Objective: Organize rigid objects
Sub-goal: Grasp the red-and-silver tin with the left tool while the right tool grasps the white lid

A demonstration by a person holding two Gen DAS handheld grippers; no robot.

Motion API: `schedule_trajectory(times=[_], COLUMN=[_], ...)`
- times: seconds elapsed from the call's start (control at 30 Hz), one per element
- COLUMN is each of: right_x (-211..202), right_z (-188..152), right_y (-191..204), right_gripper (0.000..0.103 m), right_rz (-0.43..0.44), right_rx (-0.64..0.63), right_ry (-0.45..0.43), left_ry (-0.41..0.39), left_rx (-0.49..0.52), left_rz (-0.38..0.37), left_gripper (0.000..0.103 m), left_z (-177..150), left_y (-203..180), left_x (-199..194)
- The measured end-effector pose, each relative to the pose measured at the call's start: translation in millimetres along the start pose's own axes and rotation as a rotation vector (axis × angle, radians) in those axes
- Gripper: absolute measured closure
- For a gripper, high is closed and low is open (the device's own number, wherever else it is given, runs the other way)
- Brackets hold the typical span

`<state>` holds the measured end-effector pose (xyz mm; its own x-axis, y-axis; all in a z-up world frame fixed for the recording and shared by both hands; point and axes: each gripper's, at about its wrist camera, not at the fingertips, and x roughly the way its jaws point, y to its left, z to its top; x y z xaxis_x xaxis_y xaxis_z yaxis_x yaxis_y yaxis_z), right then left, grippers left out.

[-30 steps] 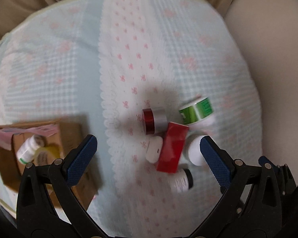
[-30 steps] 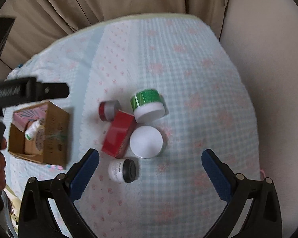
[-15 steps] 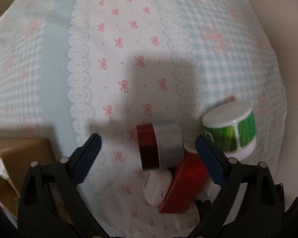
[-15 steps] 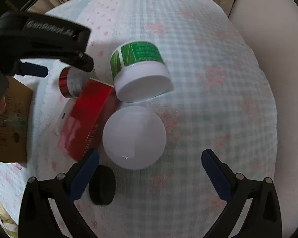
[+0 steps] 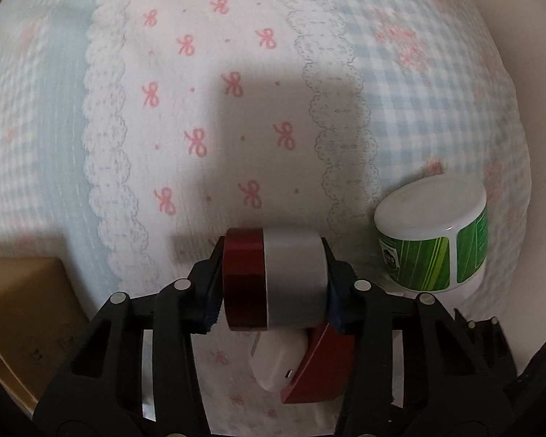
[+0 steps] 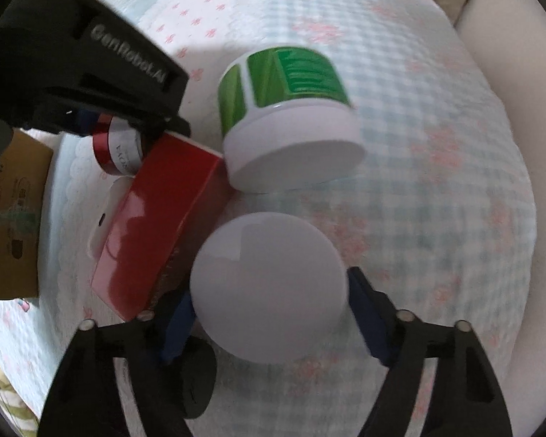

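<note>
My left gripper [image 5: 273, 284] is shut on a small red and silver jar [image 5: 275, 278] lying on its side; the jar also shows in the right wrist view [image 6: 118, 147]. My right gripper [image 6: 269, 318] has its blue pads against both sides of a round white jar [image 6: 269, 293]. A red box [image 6: 160, 218] lies left of the white jar, with a small white case [image 5: 276, 366] beside it. A green-labelled white tub [image 6: 287, 116] lies just behind, and it also shows in the left wrist view [image 5: 436, 240].
A cardboard box [image 6: 12, 218] stands at the left on the patterned cloth [image 5: 236, 91]. A black-capped bottle [image 6: 196, 378] lies under my right gripper's left finger. A beige wall [image 6: 509, 54] borders the bed on the right.
Both grippers moved down and forward onto the pile. The left closed on the red and silver jar. The right closed around the round white jar.
</note>
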<state>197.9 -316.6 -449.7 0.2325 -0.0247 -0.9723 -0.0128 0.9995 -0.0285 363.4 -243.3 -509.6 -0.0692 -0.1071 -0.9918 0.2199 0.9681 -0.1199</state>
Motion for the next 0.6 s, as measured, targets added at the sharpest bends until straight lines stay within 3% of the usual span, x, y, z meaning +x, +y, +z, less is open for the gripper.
schedule_trajectory(times=[0.23,0.6], right_x=[0,-32], right_z=[-1,0], right_y=[3,-22], right_gripper=[0.036,0.036], right_rz=[0.006,-0.006], right_rx=[-0.006,0.069], right_ry=[-0.009,-0.057], left_ry=[-0.026,-0.121], left_rx=[-0.010,-0.001], left_rz=[-0.002,0.001], left_gripper=[0.064,0.065], left_z=[2,-16], left_y=[-3,9], left_x=[-7,-68])
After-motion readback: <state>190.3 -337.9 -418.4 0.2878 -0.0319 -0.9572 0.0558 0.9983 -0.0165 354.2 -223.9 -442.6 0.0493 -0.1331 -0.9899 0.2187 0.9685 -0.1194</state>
